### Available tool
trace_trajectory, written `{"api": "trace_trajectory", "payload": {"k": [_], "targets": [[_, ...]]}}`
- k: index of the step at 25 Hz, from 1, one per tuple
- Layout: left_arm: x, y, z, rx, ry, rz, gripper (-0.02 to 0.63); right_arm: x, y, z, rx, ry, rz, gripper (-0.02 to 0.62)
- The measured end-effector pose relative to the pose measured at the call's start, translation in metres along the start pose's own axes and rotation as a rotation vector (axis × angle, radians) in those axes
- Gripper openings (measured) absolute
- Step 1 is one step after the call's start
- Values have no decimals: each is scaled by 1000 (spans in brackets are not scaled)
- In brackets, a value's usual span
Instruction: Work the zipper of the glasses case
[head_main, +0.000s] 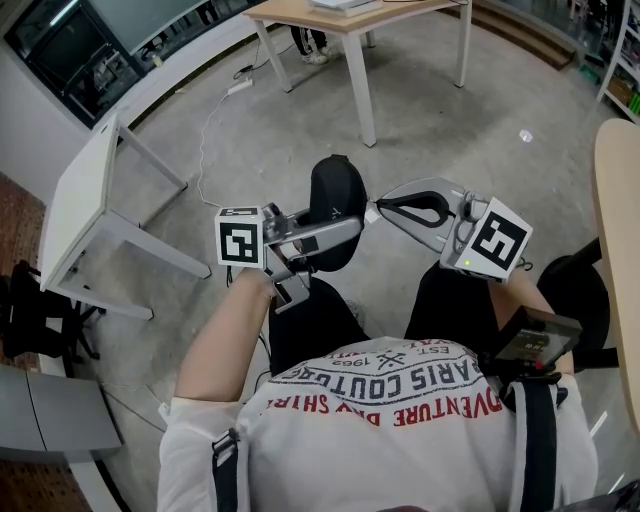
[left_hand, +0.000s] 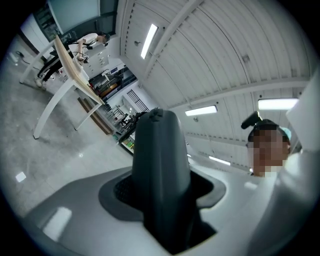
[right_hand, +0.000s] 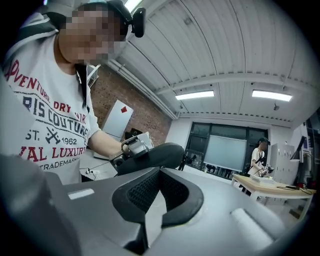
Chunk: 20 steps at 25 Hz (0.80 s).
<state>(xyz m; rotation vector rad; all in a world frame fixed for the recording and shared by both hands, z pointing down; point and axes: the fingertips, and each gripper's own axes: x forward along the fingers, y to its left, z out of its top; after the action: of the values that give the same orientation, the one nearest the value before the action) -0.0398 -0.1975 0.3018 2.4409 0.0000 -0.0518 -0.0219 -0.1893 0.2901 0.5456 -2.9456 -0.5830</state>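
Left gripper (head_main: 340, 232) jaws clamp the case (head_main: 335, 190), held mid-air at frame centre. Right gripper (head_main: 383, 211) jaws closed, tips at the case's right edge; possibly pinching something there, too small to confirm.

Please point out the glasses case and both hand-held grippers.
glasses case (head_main: 335, 185): head view, black upper shell.
left hand-held gripper (head_main: 345, 230): head view, jaw tips on the case.
right hand-held gripper (head_main: 380, 210): head view, closed jaw tips.

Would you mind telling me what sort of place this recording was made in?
Probably an open office or lab workspace: bare concrete floor, wood-topped tables on white legs, and a panelled ceiling with strip lights.
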Motion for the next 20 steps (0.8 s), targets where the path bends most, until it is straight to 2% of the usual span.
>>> {"api": "trace_trajectory", "payload": {"k": [4,8,13,20], "targets": [[0,3,10,-27,-58,13,252,1,1,-3,-14,13,15,-3],[2,0,17,-93,-120,-12,252,2,4,-5,-8,16,25,-3],[3,1,21,-110,-155,-4,252,1,6,-6,-1,10,33,-2],[1,5,34,-138,-249,20,252,3,9,-7,4,13,50,-3]]}}
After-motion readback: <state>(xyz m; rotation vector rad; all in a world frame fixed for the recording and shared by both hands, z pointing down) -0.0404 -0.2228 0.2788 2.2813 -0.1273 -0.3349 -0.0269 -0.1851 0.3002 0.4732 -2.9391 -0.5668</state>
